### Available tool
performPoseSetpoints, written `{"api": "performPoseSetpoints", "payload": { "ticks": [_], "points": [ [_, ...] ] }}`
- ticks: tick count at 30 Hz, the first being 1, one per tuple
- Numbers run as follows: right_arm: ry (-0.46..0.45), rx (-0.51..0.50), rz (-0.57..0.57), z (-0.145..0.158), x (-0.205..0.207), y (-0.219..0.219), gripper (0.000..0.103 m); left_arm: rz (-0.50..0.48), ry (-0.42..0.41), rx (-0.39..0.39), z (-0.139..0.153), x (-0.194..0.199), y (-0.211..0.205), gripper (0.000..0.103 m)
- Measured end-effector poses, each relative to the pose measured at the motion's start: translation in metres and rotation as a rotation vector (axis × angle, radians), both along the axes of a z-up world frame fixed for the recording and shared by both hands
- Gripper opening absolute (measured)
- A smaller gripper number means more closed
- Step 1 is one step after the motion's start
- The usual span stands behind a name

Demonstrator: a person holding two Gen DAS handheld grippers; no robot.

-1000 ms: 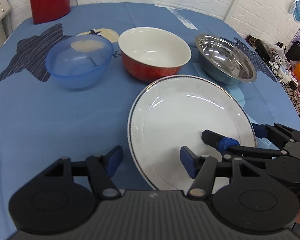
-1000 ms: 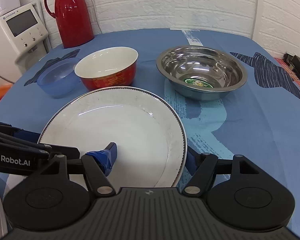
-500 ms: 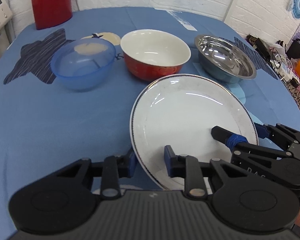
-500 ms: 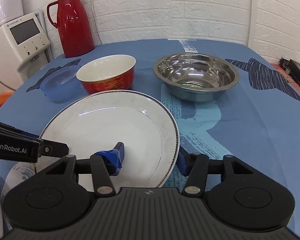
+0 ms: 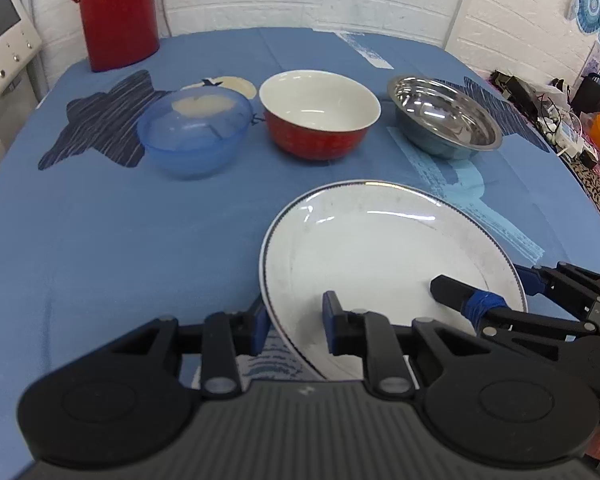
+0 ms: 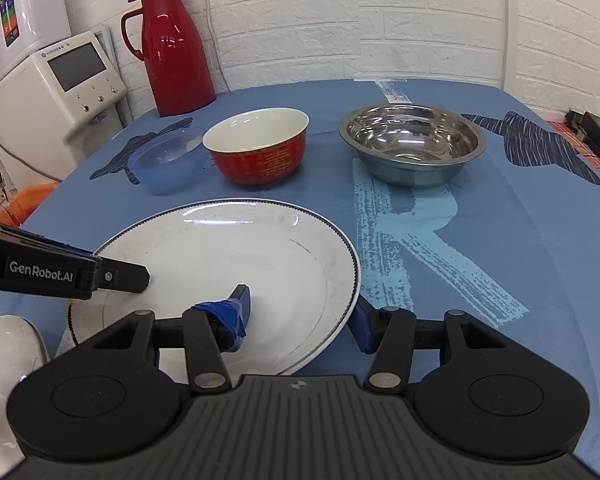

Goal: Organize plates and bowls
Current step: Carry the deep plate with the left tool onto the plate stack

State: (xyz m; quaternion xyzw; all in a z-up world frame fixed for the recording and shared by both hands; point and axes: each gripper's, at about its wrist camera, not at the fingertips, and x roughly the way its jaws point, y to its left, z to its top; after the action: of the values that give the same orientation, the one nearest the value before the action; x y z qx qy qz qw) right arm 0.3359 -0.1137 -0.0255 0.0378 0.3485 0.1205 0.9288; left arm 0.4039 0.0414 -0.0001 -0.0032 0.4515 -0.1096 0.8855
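Clearly my left claw (image 5: pixel 293 324) and right claw (image 6: pixel 300 318) both clamp this slick, breakable white plate's (image 5: pixel 380 248) rim near six o'clock.

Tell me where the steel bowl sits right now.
The steel bowl stands on the blue tablecloth at the right end of the row of three bowls, right of the red bowl and beyond the white plate.

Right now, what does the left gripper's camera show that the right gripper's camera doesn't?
Only the left view shows the cluttered side table and blue wall decorations. Only the right view shows gold lettering on the red bowl, the upper white appliance and a white dish at lower left. Both show the white plate, blue bowl, steel bowl and red flask.
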Motion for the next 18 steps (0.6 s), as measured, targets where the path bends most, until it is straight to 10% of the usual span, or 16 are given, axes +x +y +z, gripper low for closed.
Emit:
{"api": "performPoseSetpoints", "payload": {
  "ticks": [18],
  "points": [
    [-0.099,0.052,0.17,0.025,-0.09,0.085,0.04,0.128,-0.113,0.011,0.03,-0.132,0.096,0.018]
  ]
}}
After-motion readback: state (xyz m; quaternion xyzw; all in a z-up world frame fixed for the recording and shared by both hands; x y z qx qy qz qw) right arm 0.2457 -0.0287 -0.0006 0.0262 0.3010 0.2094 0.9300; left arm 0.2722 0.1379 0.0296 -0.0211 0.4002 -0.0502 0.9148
